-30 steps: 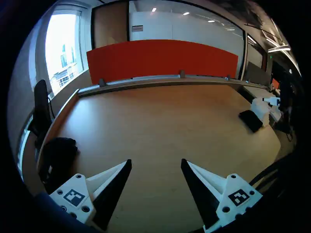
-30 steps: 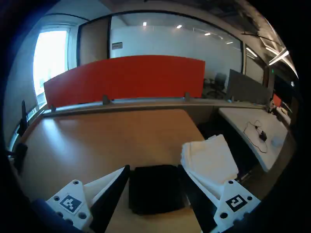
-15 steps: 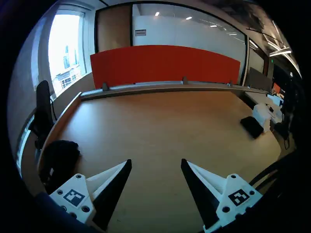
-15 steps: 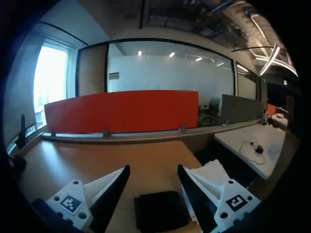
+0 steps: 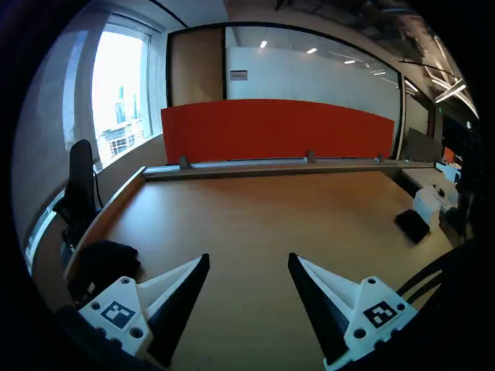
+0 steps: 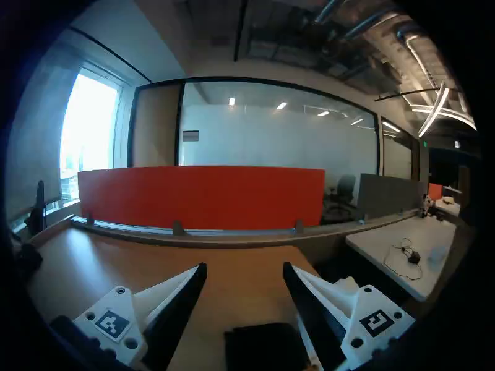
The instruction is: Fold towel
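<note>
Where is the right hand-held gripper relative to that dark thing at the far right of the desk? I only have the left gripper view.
Observer: In the right gripper view, the black folded item lies on the wooden desk close below the right hand-held gripper, roughly in line with the gap between its fingers.
Operator: Is it gripping anything?
Observer: No. Its jaws stand open with nothing between them.
Operator: What lies past that end of the desk?
Observer: A separate white desk stands to the right, with a thin cable lying on it.
</note>
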